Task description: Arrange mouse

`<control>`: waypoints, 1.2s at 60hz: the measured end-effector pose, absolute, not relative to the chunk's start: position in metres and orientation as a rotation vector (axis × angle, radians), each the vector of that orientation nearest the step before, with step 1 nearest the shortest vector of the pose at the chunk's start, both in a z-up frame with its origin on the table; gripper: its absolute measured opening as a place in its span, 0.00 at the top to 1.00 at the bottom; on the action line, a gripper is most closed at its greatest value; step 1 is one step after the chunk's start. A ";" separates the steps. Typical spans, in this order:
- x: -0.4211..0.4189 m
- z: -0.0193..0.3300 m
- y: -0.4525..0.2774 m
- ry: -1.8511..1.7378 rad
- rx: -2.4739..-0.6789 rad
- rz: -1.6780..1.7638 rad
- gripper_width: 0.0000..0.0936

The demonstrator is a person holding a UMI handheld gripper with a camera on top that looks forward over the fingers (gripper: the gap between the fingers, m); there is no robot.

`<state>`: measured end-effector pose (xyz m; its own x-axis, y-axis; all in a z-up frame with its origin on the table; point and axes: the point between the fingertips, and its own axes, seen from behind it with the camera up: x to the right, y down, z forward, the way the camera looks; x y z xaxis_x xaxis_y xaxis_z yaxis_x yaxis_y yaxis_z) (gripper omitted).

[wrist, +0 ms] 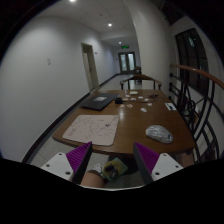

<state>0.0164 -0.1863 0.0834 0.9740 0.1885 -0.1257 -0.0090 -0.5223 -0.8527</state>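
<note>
Where the corridor runs back to a green-lit double door (128, 61), white walls close in on one side and a dark railing (196, 85) on the other. Between them stretches the largest thing nearby, a long brown tabletop (125, 118), and everything else is placed against it.

On the tabletop's near end lies a pale printed sheet (92, 128), flat and slightly angled. Farther along the tabletop, on the wall side, sits a dark flat laptop (97, 102), closed as far as can be seen. Small white papers (142, 98) are scattered across the tabletop's far half, too small to read. Beyond the tabletop's far end stands a brown chair or small table (140, 77); which it is cannot be told.

On the tabletop's near end, toward the railing side and well apart from the sheet, rests the mouse (158, 132), pale grey, lying on the wood by itself.

Just short of the tabletop's near edge is the gripper (113, 157), its two purple pads (77, 158) spread wide with a clear gap between them. Nothing is held. The mouse lies beyond the fingers, off to the railing side, untouched. Low between the fingers something pale and cluttered shows, too dark to identify.
</note>
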 end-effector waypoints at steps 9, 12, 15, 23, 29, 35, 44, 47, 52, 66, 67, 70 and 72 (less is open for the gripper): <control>0.071 0.070 -0.180 -0.062 -2.129 0.150 0.11; 0.092 0.063 -0.174 -0.038 -2.136 0.121 0.11; 0.115 0.055 -0.168 -0.022 -2.140 0.083 0.11; 0.180 0.026 -0.138 -0.001 -2.164 -0.038 0.11; 0.204 0.010 -0.118 0.001 -2.181 -0.056 0.11; 0.212 -0.004 -0.095 0.002 -2.190 -0.028 0.11; 0.218 -0.016 -0.062 -0.011 -2.205 0.008 0.11; 0.221 -0.016 -0.050 -0.022 -2.210 0.004 0.10; 0.228 -0.015 -0.026 -0.020 -2.215 -0.016 0.11; 0.249 -0.018 0.029 0.070 -2.223 -0.046 0.35; 0.248 -0.019 0.029 0.071 -2.222 -0.043 0.38; 0.247 -0.019 0.031 0.090 -2.204 -0.034 0.42; 0.246 -0.019 0.031 0.106 -2.194 -0.021 0.46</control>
